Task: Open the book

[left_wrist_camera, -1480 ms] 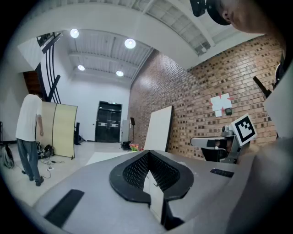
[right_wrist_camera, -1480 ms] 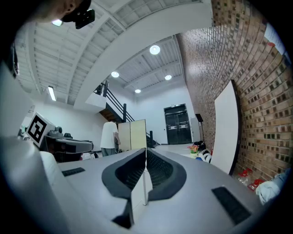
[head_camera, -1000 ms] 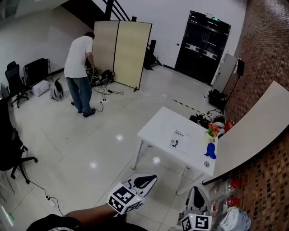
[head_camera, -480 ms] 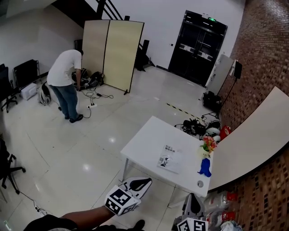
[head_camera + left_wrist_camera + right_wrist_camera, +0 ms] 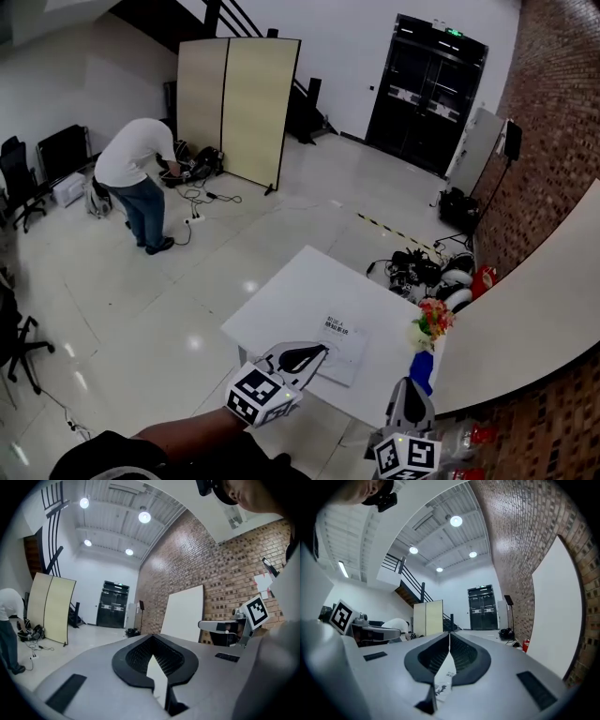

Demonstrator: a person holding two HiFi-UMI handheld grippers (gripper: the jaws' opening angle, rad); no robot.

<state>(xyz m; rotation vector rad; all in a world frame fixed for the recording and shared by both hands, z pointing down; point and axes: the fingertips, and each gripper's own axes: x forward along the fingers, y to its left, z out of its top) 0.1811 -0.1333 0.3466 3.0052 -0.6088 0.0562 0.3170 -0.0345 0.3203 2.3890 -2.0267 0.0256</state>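
The left gripper (image 5: 317, 353) and the right gripper (image 5: 410, 386) are being held at the near edge of the white table (image 5: 281, 305), each with its jaws pressed together on nothing, while the book (image 5: 342, 337) is being seen lying flat on that table just beyond the left gripper.

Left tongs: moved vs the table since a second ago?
Yes. In the head view the left tongs have come toward the white table: earlier over bare floor short of it, now their tip overlaps its near edge beside the book.
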